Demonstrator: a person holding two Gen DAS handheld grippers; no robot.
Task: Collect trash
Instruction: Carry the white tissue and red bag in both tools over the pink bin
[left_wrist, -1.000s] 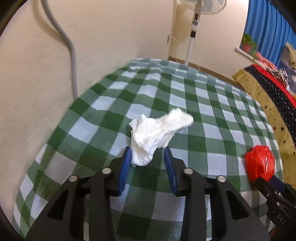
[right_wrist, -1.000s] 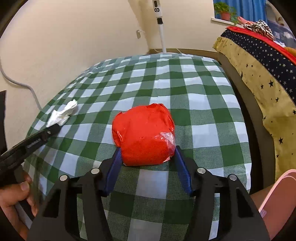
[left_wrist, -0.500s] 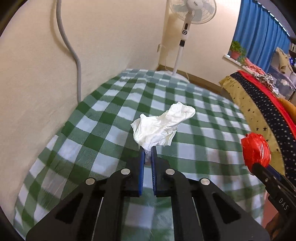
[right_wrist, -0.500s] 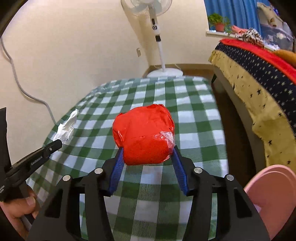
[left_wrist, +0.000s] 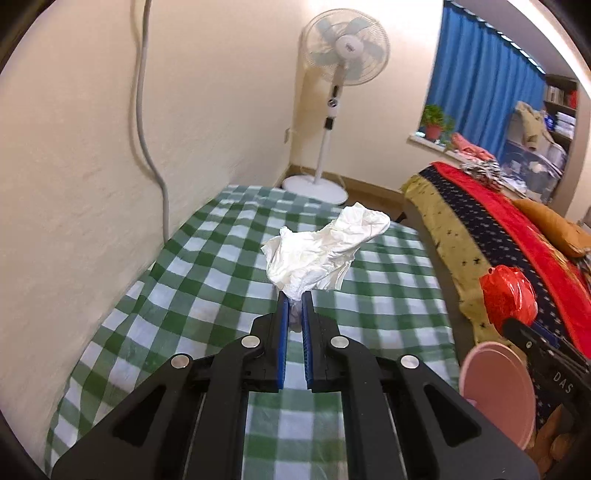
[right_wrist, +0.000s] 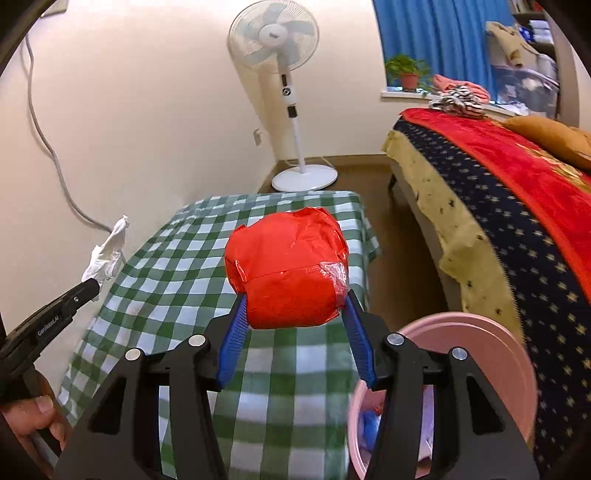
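Blue-padded fingers (left_wrist: 283, 325) of the left gripper (left_wrist: 294, 314) are pinched nearly together on the bottom tuft of a crumpled white tissue (left_wrist: 325, 251), which stands up above the tips, lifted off the cloth; the right gripper (right_wrist: 293, 306) has its fingers (right_wrist: 232, 336) spread wide and pressed against both sides of a red plastic wad (right_wrist: 288, 269), held up in the air as well. Beneath both stretches the long table under a green-and-white checked cloth (left_wrist: 207, 295), its left edge running tight along the cream wall (left_wrist: 74, 166), its far end falling away in front of the standing fan (right_wrist: 284, 96) on the floor. Across from the table's right edge, a strip of brown floor (right_wrist: 399, 258) leaves a narrow lane before the bed, draped in a starred navy, yellow and red blanket (right_wrist: 517, 221). Near the table's close right corner sits a pink bin (right_wrist: 491, 354), its round mouth open upward just right of and below the red wad, with some blue and pale scraps lying inside. From the right wrist view the tissue (right_wrist: 107, 254) hangs out past the table's left edge, close to the wall and the grey cable (right_wrist: 51, 155) trailing down it.
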